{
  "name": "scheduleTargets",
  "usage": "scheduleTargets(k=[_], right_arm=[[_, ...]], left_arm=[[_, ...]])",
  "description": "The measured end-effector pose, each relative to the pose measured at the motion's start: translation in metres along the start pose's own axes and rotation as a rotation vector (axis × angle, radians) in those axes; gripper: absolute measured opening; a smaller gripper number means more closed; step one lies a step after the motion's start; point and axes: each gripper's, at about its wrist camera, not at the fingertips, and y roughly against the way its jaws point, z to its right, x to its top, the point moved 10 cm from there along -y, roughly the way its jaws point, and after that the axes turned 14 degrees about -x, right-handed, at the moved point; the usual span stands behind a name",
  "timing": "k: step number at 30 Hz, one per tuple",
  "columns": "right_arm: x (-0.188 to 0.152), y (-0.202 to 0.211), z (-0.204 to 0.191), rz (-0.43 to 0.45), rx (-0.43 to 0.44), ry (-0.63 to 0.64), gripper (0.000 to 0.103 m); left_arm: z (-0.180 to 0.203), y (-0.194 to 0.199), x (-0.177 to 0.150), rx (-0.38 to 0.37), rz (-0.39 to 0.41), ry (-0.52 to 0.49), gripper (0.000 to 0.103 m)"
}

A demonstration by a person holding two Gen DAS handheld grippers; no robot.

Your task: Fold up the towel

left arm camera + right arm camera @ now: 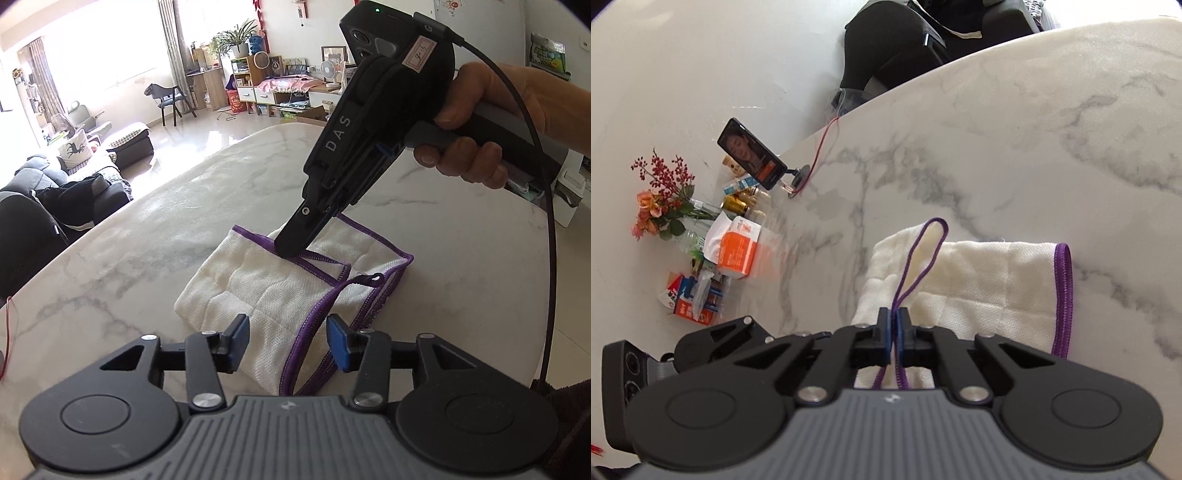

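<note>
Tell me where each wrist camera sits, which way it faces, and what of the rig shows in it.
Left wrist: sits behind the open left gripper, looking down along it at the towel on the marble table; the right gripper and its hand show beyond.
Right wrist: sits behind the right gripper, shut on the towel's purple hem, facing the phone and clutter.
Shared: towel, table, right gripper.
</note>
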Motion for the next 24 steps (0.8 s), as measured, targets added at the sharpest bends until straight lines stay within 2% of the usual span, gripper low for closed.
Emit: scheduleTargets(k=[5,12,18,24], right_arm=[[0.001,0.006,0.004,0.013,-0.008,-0.008,0.004],[0.0,0.013,0.008,0.027,-0.015,-0.01,0.004],[-0.003,0.022,0.019,0.042,-0.016,-0.034,0.004],[-0.007,0.037,0.036,0.071,-0.02,-0.066,0.004]], left_arm=[[-0.003,-0.002,-0.001,-0.003,-0.004,0.026,0.059],[0.006,-0.001,0.0,-0.033,0.002,0.006,0.061],[0.004,0.01,0.005,-0.091,0.049,0.059,0.068],[-0.009,0.01,0.006,-0.083,0.051,0.11,0.069]])
